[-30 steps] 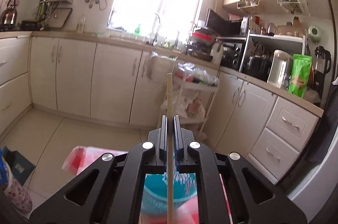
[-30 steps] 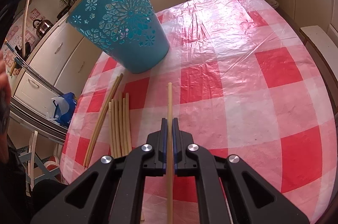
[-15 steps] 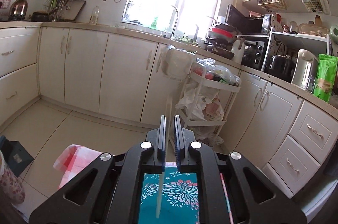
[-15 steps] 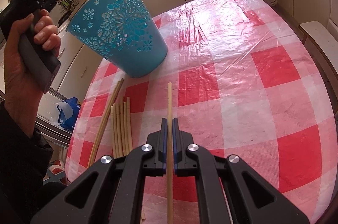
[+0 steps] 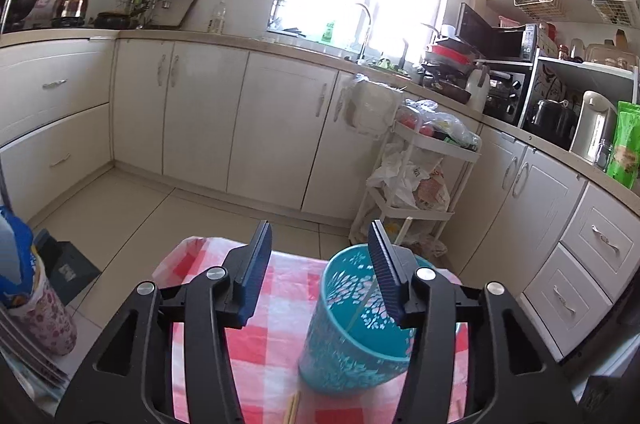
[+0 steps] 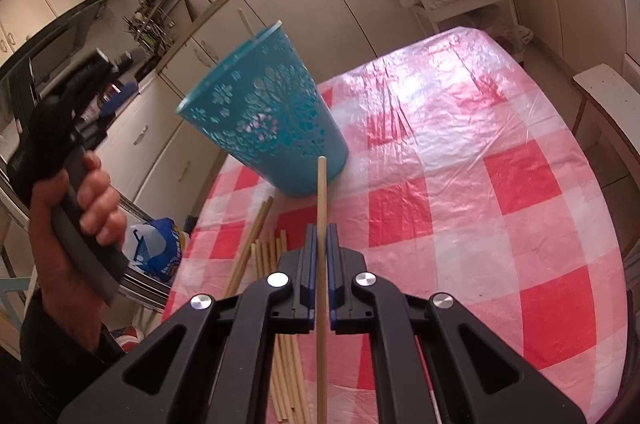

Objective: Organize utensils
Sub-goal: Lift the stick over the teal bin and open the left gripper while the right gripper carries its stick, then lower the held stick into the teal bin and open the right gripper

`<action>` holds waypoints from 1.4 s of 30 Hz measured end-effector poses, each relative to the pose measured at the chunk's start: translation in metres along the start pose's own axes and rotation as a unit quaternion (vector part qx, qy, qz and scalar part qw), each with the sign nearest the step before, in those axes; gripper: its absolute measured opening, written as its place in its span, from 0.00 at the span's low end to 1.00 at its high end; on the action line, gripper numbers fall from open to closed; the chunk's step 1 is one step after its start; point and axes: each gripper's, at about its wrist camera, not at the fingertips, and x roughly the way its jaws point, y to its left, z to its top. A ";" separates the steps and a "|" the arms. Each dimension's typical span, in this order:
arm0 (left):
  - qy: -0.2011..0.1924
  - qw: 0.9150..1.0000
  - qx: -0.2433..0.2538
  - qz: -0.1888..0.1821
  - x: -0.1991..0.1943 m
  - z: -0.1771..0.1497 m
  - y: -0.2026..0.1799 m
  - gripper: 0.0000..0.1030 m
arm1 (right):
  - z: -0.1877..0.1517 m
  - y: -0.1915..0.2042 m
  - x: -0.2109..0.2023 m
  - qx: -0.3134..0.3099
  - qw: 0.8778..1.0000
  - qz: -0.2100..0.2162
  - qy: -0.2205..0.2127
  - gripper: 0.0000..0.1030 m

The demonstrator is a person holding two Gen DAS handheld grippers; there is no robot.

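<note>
Two grippers are working over a red-checked tablecloth (image 6: 460, 207). The right gripper (image 6: 319, 244) is pinching one wooden chopstick (image 6: 321, 207) between its fingers, pointing toward a teal basket (image 6: 264, 115). The left gripper (image 5: 320, 264) is hovering spread wide and empty above that basket (image 5: 352, 328), where another stick (image 5: 362, 308) is leaning inside. More chopsticks (image 6: 260, 248) are lying beside the basket.

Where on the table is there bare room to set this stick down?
The checked tablecloth lies bare to the right of the blue basket, out to the table's far and right edges. It is crowded on the left, where loose sticks lie below the basket near the edge. The right gripper holds one stick.
</note>
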 end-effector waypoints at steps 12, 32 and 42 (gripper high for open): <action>0.024 0.999 -0.031 0.013 -0.018 -0.015 0.027 0.56 | 0.113 0.089 -0.032 -0.056 0.980 0.077 -0.172 0.05; 0.015 0.998 -0.066 0.008 -0.023 -0.003 0.048 0.59 | 0.150 0.110 0.058 -0.100 0.968 -0.007 -0.230 0.32; 0.109 0.994 -0.004 0.032 -0.012 -0.031 0.046 0.68 | 0.044 0.084 -0.006 -0.136 0.986 -0.031 -0.091 0.31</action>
